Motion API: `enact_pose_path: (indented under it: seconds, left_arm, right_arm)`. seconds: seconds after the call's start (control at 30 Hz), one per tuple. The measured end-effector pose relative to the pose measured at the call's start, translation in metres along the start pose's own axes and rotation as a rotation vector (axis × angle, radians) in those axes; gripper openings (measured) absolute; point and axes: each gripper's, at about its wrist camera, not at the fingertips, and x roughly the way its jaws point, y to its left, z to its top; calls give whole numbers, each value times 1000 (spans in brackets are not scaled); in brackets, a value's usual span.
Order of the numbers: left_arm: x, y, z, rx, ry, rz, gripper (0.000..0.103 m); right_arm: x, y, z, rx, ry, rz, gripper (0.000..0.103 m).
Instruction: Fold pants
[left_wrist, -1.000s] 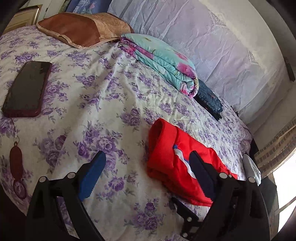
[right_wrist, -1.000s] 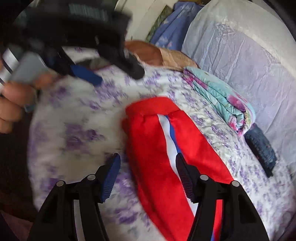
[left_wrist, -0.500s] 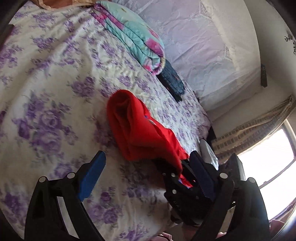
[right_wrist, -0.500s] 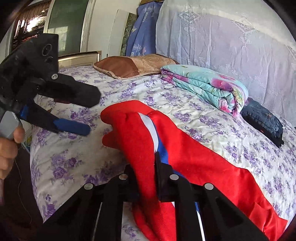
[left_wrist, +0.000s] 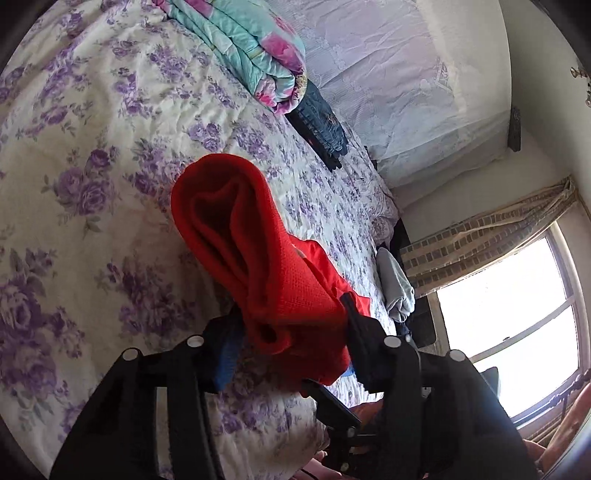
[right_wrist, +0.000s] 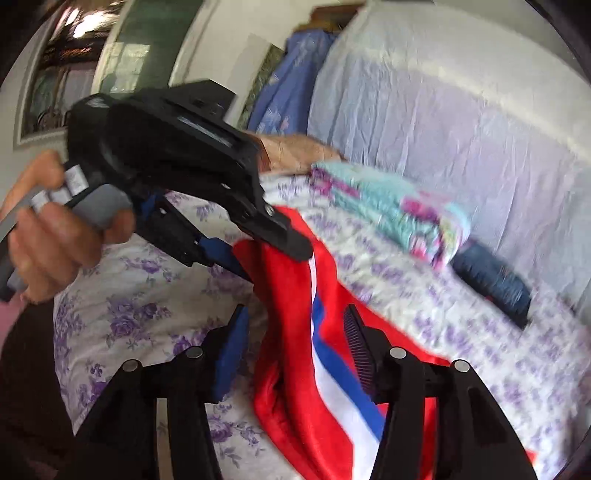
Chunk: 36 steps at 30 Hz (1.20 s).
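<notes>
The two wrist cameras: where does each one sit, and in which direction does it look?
Left wrist: sits on the left gripper, looking along its fingers across the floral bed toward the window; the fingers grip the red pants.
Right wrist: sits on the right gripper, facing the wall side; its open fingers straddle the pants, and the left hand shows.
Shared: pants, folded quilt, dark jeans.

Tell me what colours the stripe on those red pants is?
White and blue, running down the stripe on the red pants; the right wrist view shows it best.
</notes>
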Motion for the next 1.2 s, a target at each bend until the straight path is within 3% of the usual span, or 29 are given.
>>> enact_pose_path:
  seconds: [0.1,0.3,0.33,0.37,0.43,0.47,0.67,0.73,0.77,0.8,0.87,0.9,1.07,1.2]
  left_arm:
    - [0,-4,4,24,23,33,47]
    - [-7,-16,6,77,33,27,46]
    - [-8,-17,6,88,32,33,46]
    - [-10,-18,5,93,29,45,46]
    - [-13,-13,6,64,18,80,63]
    - [-15,-9,7,41,9,79,78]
    - [-4,-3,17,-18,11,122,91]
    - [-1,-2,16,-27,21,145,89]
    - [-1,-1,15,-32,22,149,79]
    - [-3,-1,15,-36,26,147,62]
    - [-5,2,16,-58,19,147,48]
    - [-8,3,16,-68,15,146,43]
    - [-17,0,16,-90,3,142,35]
    - [-12,-8,18,-82,12,147,34]
  right_arm:
    - [1,16,8,-103,-23,-58,62]
    - [44,34,11,-199,47,-124,60]
    - [49,34,9,-197,46,-143,51]
    - [50,33,9,-186,46,-145,27]
    - [50,26,8,-142,49,-136,16]
    - [52,21,8,-123,52,-125,14]
    - [45,24,3,-113,34,-129,13]
    - [45,23,1,-104,34,-136,13]
    - [45,23,0,-98,34,-144,16]
    - [43,24,0,-99,29,-165,26]
    - [38,30,-1,-130,2,-254,44]
    - [38,33,-1,-160,-12,-285,45]
    - [38,52,-10,-271,-5,-300,53]
    - [34,69,-17,-340,-19,-277,67]
